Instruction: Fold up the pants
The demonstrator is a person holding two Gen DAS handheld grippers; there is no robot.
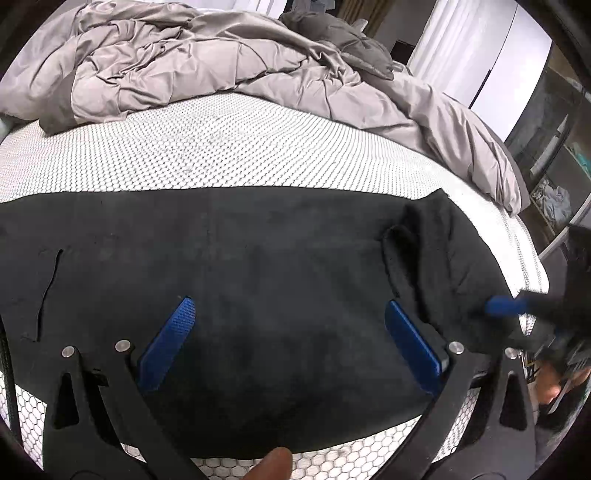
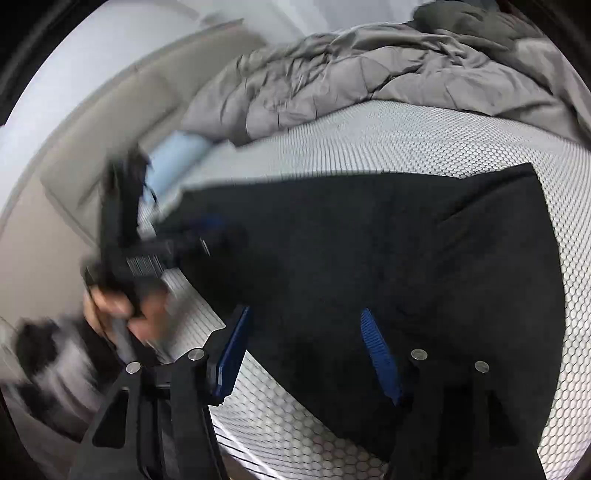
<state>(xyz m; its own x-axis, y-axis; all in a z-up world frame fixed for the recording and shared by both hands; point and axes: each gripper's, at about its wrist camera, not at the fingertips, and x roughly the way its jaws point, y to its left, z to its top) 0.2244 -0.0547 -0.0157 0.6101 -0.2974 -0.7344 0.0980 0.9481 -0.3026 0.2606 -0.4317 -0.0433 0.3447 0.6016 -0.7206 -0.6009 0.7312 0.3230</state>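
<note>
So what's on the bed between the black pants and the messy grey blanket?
Nothing: only bare white dotted mattress lies between the pants and blanket, clearest in the left wrist view.

A crumpled grey comforter (image 1: 207, 66) is bunched along the far side of the mattress (image 1: 221, 147), which has a white cover printed with small dark hexagons. A darker grey quilted blanket (image 1: 343, 33) lies at the far right corner. A pale blue pillow (image 2: 177, 162) rests against the beige headboard (image 2: 110, 122). White curtains (image 1: 465, 51) hang beyond the bed.

Soft even daylight; strong fisheye edge bending; right wrist view motion-blurred at left.
</note>
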